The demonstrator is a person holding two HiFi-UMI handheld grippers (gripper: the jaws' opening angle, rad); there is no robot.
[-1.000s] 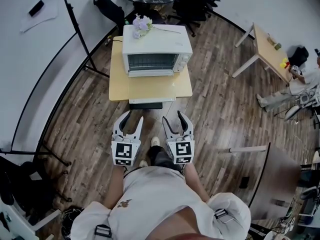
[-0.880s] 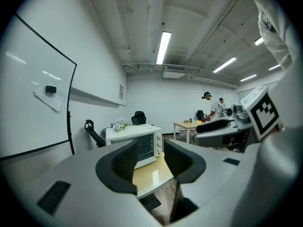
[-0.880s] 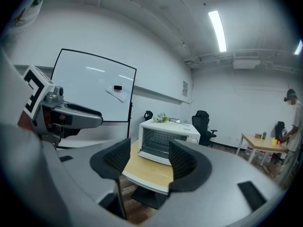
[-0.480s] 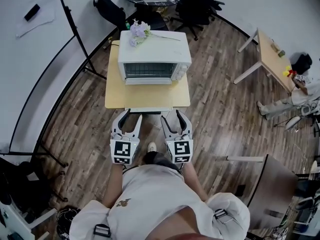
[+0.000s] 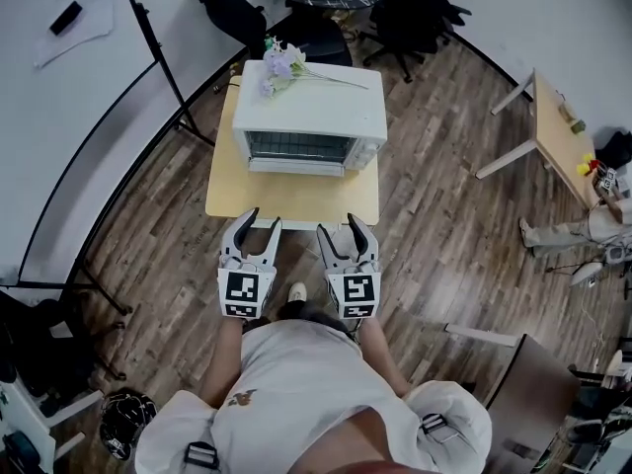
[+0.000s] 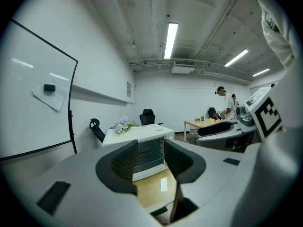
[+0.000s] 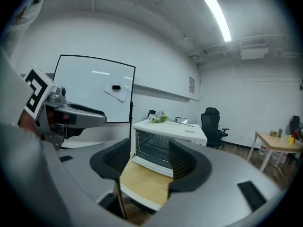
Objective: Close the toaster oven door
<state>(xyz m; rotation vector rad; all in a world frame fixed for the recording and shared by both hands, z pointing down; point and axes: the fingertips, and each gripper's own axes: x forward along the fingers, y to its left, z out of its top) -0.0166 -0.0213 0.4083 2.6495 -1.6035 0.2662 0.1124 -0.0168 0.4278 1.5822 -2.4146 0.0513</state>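
Moved: both grippers have come up to the table's [image 5: 291,197] near edge.
Left gripper [image 5: 264,218]: jaws slightly apart, nothing between.
Right gripper [image 5: 339,224]: jaws wider apart, empty.
Toaster oven [image 5: 314,102]: on the table's far half, glass front facing the grippers, apart from them.
Flowers [image 5: 281,62]: on the oven's top, far left.

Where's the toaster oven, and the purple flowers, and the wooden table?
toaster oven [image 5: 318,107]: head view, on its flat white top.
flowers [image 5: 279,62]: head view, on the purple blossoms.
table [image 5: 291,197]: head view, on the bare wood in front of the oven.
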